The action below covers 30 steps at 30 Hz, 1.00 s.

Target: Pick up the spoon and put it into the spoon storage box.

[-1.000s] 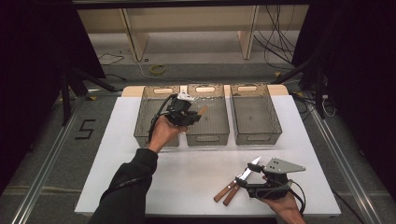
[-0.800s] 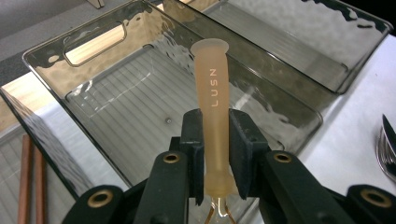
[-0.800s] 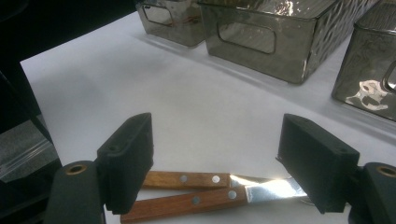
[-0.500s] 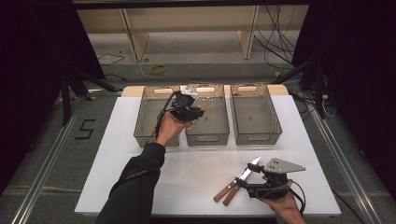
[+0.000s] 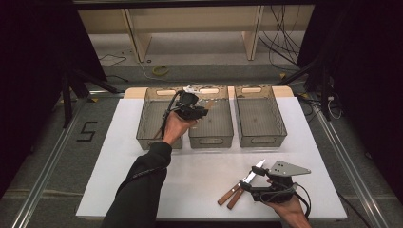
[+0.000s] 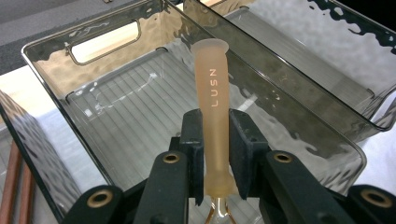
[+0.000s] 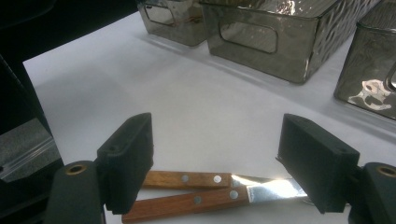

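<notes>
Peach silicone handle [image 6: 212, 116] sits clamped in your left gripper [image 6: 215, 140] over the middle smoky plastic bin [image 6: 280, 100], clear of its rim; your right gripper [image 7: 215, 163] gapes above two wooden-handled knives [image 7: 196, 189].

- A grey floor [image 5: 57, 156] lies around the white table [image 5: 199, 175].
- A pale wooden shelf [image 5: 190, 23] stands behind.
- Black cables [image 5: 280, 38] lie near it.
- The sides are dark.
</notes>
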### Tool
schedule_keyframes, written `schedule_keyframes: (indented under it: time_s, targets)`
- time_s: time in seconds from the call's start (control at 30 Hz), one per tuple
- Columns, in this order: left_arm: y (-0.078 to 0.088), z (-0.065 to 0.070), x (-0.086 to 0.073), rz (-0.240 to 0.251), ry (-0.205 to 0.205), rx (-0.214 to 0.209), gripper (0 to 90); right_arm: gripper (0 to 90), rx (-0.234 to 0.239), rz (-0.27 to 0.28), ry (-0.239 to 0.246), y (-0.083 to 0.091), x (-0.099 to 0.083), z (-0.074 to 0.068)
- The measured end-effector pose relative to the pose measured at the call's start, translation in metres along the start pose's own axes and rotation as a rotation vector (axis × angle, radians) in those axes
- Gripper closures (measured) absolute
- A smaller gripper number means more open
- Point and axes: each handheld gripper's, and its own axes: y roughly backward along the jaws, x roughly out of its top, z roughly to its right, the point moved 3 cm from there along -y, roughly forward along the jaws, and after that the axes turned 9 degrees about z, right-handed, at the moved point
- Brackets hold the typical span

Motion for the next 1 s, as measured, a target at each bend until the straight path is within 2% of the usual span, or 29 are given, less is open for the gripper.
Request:
schedule_keyframes:
  time_s: [0.3, 0.63, 0.7, 0.77, 0.83, 1.0]
  targets:
    - [-0.01, 0.001, -0.003, -0.018, 0.012, 0.0, 76.1, 27.4, 0.0, 0.001, 0.001, 0.0, 0.0, 0.0]
    - [-0.015, -0.002, -0.008, 0.002, 0.041, 0.024, 74.2, 27.4, 0.002, 0.003, 0.002, 0.0, 0.0, -0.001]
    - [-0.013, -0.004, -0.007, 0.012, 0.062, 0.02, 70.3, 27.4, 0.001, 0.004, 0.002, 0.0, 0.0, 0.0]
    - [-0.009, -0.006, -0.006, 0.021, 0.063, 0.024, 68.9, 27.4, 0.001, 0.002, 0.003, 0.0, 0.0, 0.0]
    - [-0.005, -0.008, -0.004, 0.029, 0.073, 0.031, 63.7, 27.4, 0.001, 0.003, 0.002, 0.0, 0.0, 0.0]
    - [0.009, -0.009, -0.003, 0.035, 0.109, 0.001, 53.1, 27.4, 0.001, 0.004, 0.003, 0.0, 0.0, -0.001]
